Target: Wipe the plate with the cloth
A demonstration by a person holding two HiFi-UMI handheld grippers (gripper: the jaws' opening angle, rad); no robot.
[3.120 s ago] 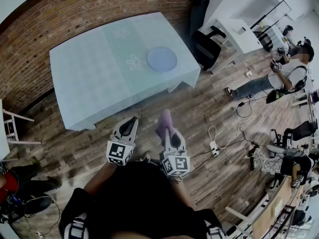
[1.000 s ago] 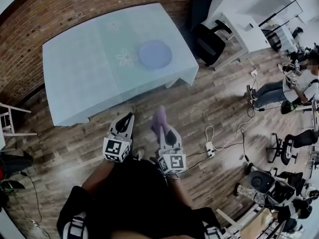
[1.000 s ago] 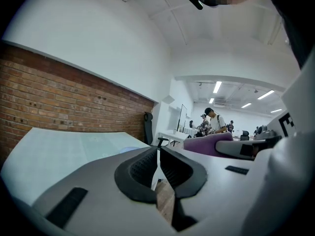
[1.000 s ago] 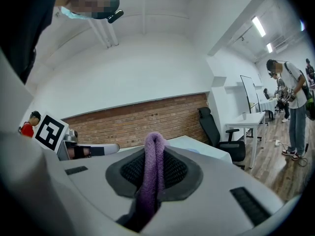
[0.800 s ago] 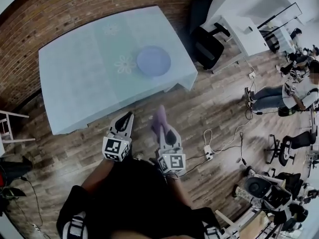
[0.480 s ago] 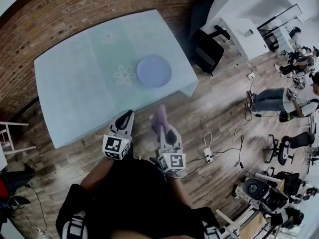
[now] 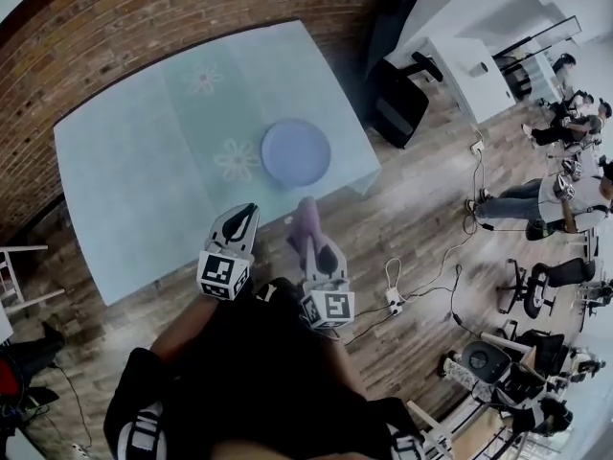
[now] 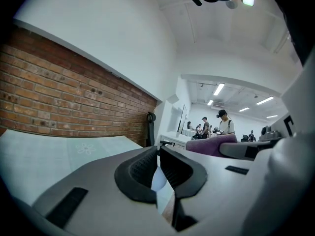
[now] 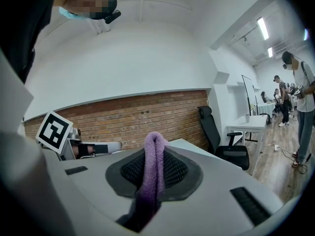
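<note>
A round lavender plate [image 7: 296, 152] lies near the front right of a table under a pale green cloth [image 7: 134, 171]. My right gripper [image 7: 308, 220] is shut on a folded purple cloth [image 7: 306, 218], which sticks out past the jaws [image 9: 153, 168] just short of the table's front edge, below the plate. My left gripper [image 7: 245, 213] is shut with nothing held, its tips over the table's front edge; in the left gripper view its jaws [image 8: 158, 168] stand together, with the purple cloth [image 8: 209, 144] off to the right.
A brick wall [image 7: 144, 22] runs behind the table. A black office chair [image 7: 397, 103] and a white desk [image 7: 469, 60] stand to the right. Cables and a power strip [image 7: 393, 300] lie on the wood floor. Seated and standing people [image 7: 560, 185] are at far right.
The table and plate have come closer and lower in the head view as both grippers advanced towards them. The grip on the purple cloth is unchanged.
</note>
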